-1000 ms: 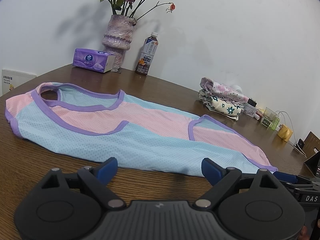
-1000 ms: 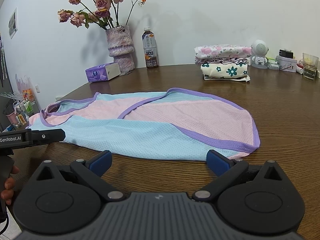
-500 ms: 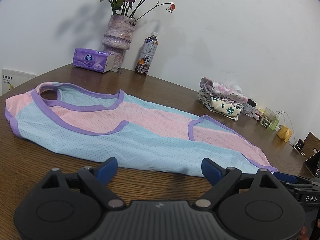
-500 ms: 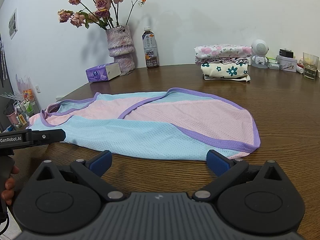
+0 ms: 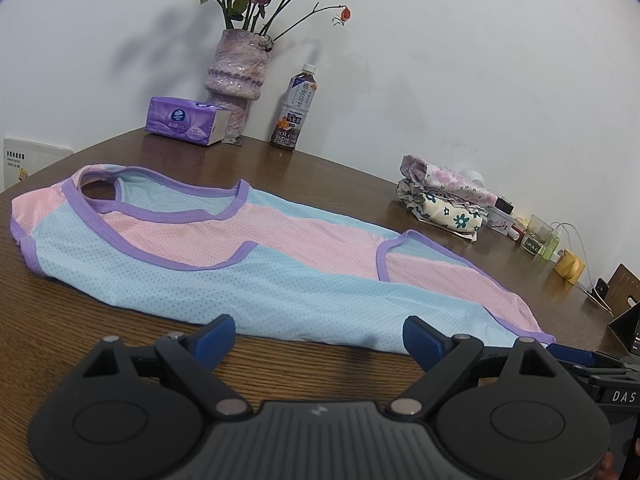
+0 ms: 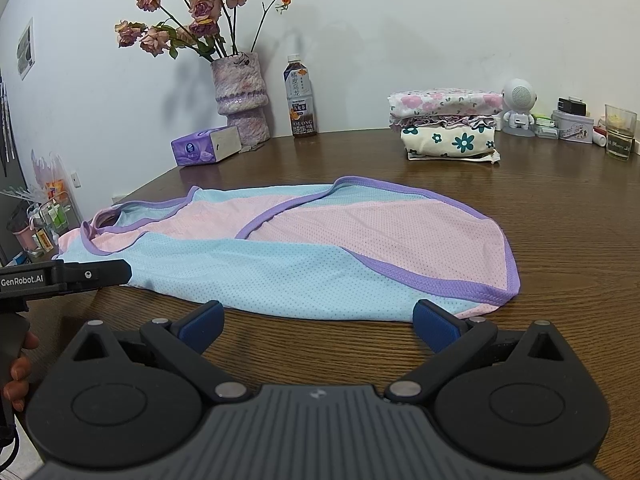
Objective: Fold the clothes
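You are holding both grippers wide open and empty, just short of the near edge of the shirt [image 5: 256, 264], which is lying flat on the table [image 5: 60, 332] with its long side running left to right. Your left gripper [image 5: 316, 336] is facing the neck end and your right gripper [image 6: 316, 320] the rounded bottom end. The right view is showing the purple hem curving round; the left view is showing the neck hole better.
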Tool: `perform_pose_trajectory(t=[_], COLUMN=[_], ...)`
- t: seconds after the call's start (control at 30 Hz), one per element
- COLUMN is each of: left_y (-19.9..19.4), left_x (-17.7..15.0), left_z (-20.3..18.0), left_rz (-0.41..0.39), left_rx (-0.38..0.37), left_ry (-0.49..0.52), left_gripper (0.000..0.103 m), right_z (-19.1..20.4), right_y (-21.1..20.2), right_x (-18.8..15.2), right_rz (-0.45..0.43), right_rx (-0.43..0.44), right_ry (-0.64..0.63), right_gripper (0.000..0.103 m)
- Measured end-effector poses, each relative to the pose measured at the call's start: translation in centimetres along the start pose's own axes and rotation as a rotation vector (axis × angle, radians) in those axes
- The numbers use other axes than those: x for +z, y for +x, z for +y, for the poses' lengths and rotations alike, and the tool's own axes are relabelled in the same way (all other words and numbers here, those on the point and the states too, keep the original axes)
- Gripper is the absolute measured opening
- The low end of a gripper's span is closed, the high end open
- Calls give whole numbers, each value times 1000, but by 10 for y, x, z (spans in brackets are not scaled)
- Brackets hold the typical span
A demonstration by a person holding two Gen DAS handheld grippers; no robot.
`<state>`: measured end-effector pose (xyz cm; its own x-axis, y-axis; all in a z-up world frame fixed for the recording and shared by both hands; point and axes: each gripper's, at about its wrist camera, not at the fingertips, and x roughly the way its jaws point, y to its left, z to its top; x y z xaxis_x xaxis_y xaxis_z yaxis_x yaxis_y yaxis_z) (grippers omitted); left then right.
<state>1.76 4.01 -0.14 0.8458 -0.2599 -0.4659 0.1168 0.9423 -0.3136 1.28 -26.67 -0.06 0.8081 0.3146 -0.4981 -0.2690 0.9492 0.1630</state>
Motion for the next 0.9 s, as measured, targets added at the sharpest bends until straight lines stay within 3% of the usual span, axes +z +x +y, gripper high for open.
perform_pose_trajectory(t=[0.9], left_y=[-2], left_x=[1], left_z=[2], left_rz=[-3], left_rx=[-4], left_ry=[-6], left_gripper=[91], right_z=[-2], right_y=[0], right_x=[-1], right_rz=[-2], right_rx=[5], right_ry=[4], right_gripper=[102])
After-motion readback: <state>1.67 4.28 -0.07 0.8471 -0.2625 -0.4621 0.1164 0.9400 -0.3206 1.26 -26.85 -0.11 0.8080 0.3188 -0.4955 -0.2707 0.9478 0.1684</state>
